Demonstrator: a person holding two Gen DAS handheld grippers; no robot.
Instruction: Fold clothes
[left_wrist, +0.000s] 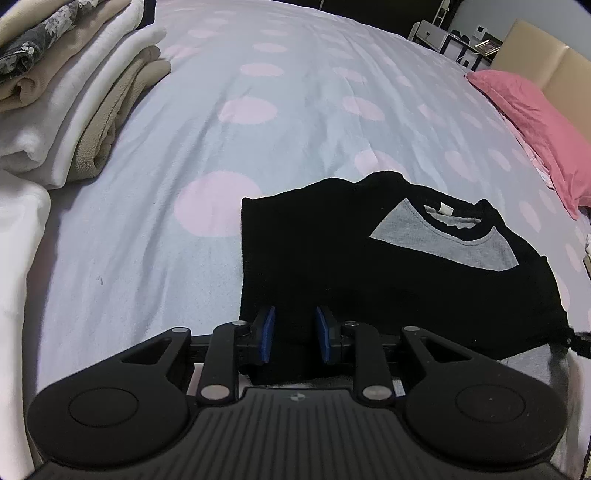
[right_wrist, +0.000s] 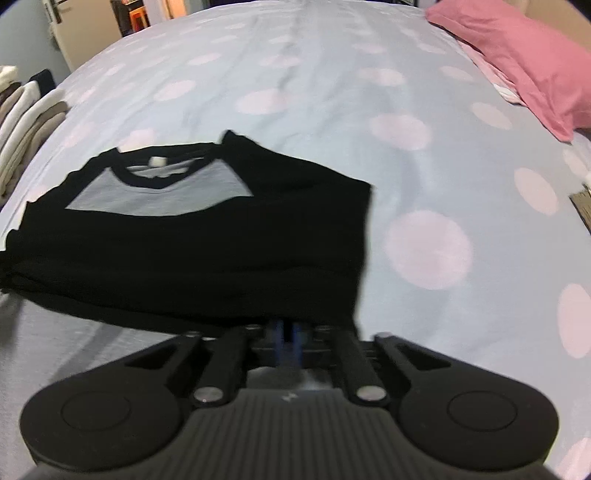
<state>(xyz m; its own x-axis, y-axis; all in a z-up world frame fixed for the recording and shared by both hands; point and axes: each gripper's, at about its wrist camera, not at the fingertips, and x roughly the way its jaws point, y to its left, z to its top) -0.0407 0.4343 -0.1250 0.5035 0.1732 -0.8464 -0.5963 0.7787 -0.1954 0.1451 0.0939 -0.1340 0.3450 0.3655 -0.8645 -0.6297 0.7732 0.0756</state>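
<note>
shirt (left_wrist: 314, 266) hem, right gripper (right_wrist: 287, 341) pinching, left gripper (left_wrist: 294, 336) apart

Right wrist frame motion-blurred throughout. Right claw (right_wrist: 287, 341): blue pads nearly together under the black shirt's (right_wrist: 192, 251) hem, tips hidden, grip on the cloth can't be confirmed. Shirt's left side cut off at frame edge. Left wrist view: folded stack (left_wrist: 70, 96) cropped upper left, pink pillow (left_wrist: 532, 125) cropped at right.

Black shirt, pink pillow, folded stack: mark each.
black shirt (left_wrist: 314, 258): left wrist view, black body panel.
pink pillow (left_wrist: 532, 122): left wrist view, middle of the pillowcase.
folded stack (left_wrist: 74, 110): left wrist view, white folded layer.
</note>
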